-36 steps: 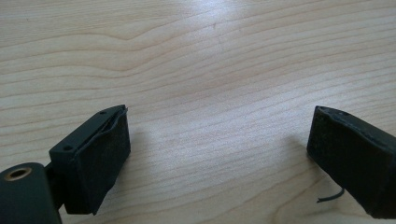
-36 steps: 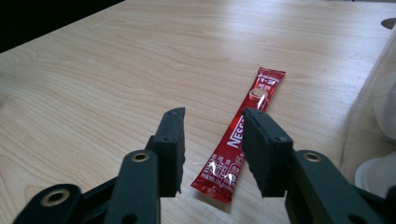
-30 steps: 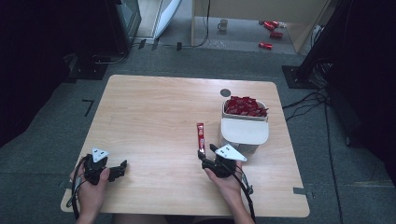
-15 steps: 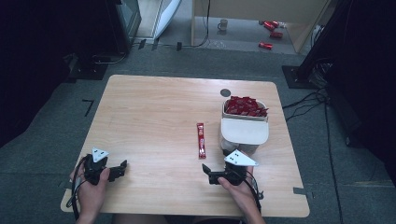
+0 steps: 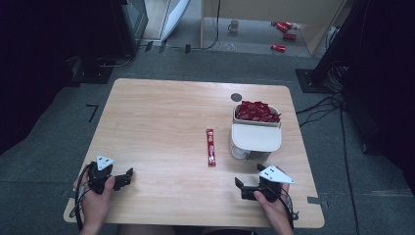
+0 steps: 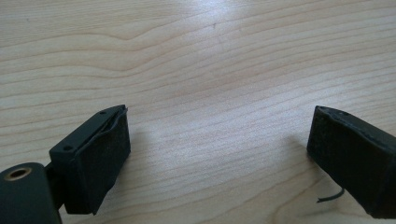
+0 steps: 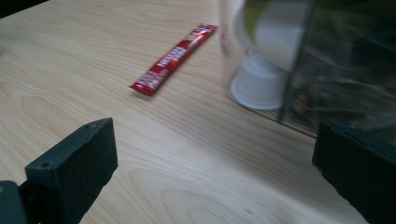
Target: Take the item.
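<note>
Sachet (image 5: 211, 147) lies lengthwise away from the person, ahead-left of the right gripper (image 5: 241, 188); its jaws, just opened wide, hold nothing.

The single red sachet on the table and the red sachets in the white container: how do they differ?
The single red sachet lies flat and alone on the table; the sachets in the white container are piled together. The single one shows its full length; the piled ones overlap. All are red.

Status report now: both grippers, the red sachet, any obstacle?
Left gripper and right gripper open, empty. Red sachet flat on table, beside dispenser. Nothing blocking.
</note>
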The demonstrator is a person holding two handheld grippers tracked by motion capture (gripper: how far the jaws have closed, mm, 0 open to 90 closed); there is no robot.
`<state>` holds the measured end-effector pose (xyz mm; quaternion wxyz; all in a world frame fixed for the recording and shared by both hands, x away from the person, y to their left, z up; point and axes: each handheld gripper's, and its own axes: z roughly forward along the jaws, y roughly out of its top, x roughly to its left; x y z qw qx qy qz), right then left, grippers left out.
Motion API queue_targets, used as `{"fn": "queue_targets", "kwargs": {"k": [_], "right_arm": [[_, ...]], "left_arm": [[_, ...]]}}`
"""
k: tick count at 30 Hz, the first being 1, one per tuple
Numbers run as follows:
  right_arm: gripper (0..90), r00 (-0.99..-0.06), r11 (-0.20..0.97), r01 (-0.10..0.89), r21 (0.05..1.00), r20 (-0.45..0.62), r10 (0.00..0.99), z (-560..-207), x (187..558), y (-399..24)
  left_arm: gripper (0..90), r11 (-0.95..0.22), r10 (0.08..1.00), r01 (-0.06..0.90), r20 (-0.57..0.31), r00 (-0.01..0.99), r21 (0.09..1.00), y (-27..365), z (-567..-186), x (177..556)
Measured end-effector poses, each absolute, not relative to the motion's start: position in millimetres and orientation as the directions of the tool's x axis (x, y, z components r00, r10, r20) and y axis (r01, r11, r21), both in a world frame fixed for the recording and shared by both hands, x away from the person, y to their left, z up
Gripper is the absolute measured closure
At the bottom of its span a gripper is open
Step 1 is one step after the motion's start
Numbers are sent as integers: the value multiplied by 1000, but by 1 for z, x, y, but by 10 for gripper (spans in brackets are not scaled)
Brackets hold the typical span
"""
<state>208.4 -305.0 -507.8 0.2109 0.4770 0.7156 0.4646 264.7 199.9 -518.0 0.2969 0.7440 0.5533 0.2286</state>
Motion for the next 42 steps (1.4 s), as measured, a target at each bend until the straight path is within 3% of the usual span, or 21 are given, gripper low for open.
{"fn": "queue_targets", "kwargs": {"k": [18,27,34,42], "right_arm": [[0,-286,63,528,847,108,952,-513,195,-369],[0,-141,14,647,762,101,985,-522,202,-389],[5,-105,53,700,712,29,994,-526,209,-383],[7,-109,58,699,713,26,994,-526,209,-383]], "left_arm": [[64,-210,959,687,11,282,695,200,-518,265],[64,-210,959,687,11,282,695,200,-518,265],[64,-210,959,687,11,282,695,200,-518,265],[64,-211,959,687,11,283,695,200,-518,265]]}}
